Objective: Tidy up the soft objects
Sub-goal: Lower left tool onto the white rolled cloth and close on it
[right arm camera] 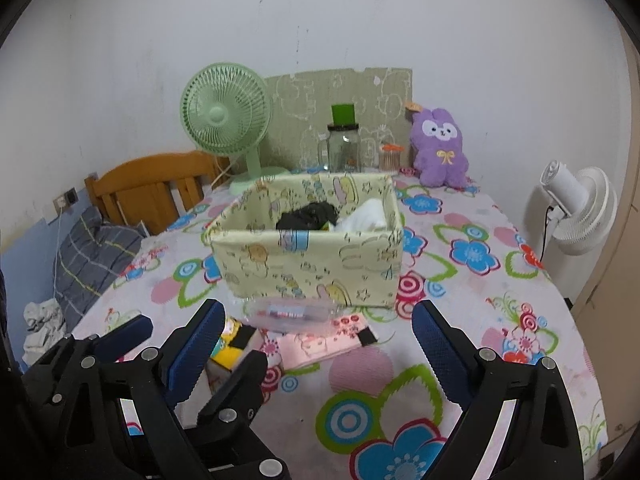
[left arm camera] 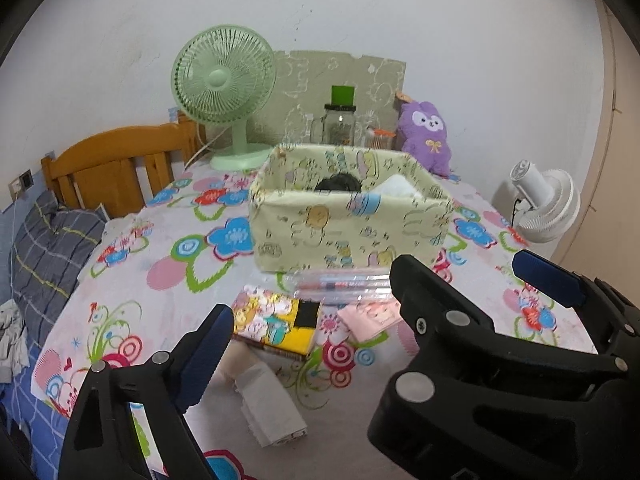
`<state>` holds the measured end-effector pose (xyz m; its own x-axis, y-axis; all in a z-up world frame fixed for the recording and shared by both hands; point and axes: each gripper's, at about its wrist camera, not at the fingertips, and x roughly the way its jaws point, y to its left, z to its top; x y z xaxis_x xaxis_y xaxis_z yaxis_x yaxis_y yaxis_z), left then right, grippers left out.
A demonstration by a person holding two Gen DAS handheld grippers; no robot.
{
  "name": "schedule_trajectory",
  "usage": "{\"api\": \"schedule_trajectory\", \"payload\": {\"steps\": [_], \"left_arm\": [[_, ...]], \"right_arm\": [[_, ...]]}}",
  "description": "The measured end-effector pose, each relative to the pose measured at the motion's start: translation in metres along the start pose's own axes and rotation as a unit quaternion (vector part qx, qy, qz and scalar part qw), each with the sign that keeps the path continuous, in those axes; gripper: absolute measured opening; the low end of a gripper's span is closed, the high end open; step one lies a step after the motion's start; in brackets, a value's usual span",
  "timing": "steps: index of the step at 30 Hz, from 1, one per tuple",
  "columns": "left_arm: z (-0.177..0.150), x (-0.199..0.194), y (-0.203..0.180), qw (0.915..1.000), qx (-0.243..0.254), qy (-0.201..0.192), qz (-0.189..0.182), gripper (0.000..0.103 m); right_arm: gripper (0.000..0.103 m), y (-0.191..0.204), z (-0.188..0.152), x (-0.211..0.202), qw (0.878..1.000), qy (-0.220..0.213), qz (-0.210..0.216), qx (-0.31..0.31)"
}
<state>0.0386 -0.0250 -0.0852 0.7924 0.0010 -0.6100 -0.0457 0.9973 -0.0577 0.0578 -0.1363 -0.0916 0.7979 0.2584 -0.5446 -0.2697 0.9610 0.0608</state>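
Soft objects are partly sorted: a black cloth and a white cloth already lie inside the fabric basket on the table; still out in front of it are a pale folded cloth, a pink folded cloth and a yellow patterned pack, beside a clear pen case; my left hand-held gripper and right hand-held gripper both hang released above them, grasping nothing.
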Motion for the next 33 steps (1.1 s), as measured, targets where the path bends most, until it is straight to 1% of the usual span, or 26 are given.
{"api": "schedule_trajectory", "payload": {"steps": [3, 5, 13, 18, 24, 27, 29, 33], "left_arm": [[-0.006, 0.005, 0.003, 0.9999, -0.003, 0.008, 0.007, 0.090], [-0.009, 0.009, 0.006, 0.9998, -0.006, 0.012, 0.017, 0.087], [-0.021, 0.026, 0.015, 0.9988, -0.013, 0.037, 0.029, 0.086], [-0.027, 0.038, 0.020, 0.9976, -0.020, 0.056, 0.035, 0.083], [-0.030, 0.052, 0.030, 0.9957, -0.033, 0.075, 0.045, 0.075], [-0.031, 0.057, 0.034, 0.9949, -0.036, 0.083, 0.044, 0.069], [-0.032, 0.059, 0.035, 0.9948, -0.034, 0.083, 0.047, 0.064], [-0.033, 0.061, 0.038, 0.9945, -0.033, 0.083, 0.054, 0.057]], "right_arm": [[0.095, 0.001, -0.007, 0.006, 1.000, 0.006, 0.003, 0.002], [0.095, 0.003, -0.011, 0.011, 1.000, 0.014, 0.003, 0.002], [0.094, 0.007, -0.024, 0.030, 0.999, 0.044, 0.000, 0.008], [0.094, 0.008, -0.030, 0.043, 0.998, 0.061, 0.000, 0.009], [0.094, 0.012, -0.033, 0.056, 0.997, 0.074, 0.002, 0.004], [0.094, 0.015, -0.034, 0.064, 0.997, 0.082, 0.004, 0.003], [0.094, 0.015, -0.035, 0.068, 0.996, 0.087, 0.005, 0.001], [0.094, 0.018, -0.036, 0.075, 0.995, 0.095, 0.009, -0.002]]}}
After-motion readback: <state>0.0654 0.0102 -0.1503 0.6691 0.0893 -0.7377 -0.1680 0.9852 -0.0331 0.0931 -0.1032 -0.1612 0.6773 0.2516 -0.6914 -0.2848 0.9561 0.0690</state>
